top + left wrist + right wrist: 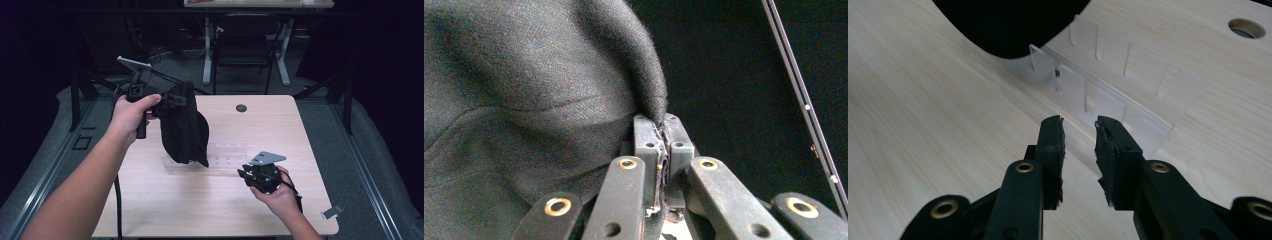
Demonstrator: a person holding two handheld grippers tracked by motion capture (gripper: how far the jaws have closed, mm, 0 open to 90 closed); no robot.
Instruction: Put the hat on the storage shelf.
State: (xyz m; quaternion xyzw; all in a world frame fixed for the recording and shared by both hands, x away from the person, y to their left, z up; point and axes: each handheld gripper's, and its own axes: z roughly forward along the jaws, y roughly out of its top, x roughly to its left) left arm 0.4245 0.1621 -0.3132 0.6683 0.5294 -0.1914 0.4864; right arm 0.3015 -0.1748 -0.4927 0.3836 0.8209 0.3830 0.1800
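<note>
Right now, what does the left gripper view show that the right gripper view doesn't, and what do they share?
Left gripper view: the left hand-held gripper, jaws shut on a fold of black cloth, against a dark background with a thin black rail at right.

Right gripper view: the right hand-held gripper, jaws apart and holding nothing, above the wooden table, facing a clear plastic rack, with a round hole in the tabletop.

Both: the black cloth, whose lower edge hangs over the rack's far end in the right gripper view.

No readable text, labels, brands or numbers anywhere, none on the desk point(300, 130), none on the black cloth point(182, 125), none on the clear plastic rack point(1118, 75)
</note>
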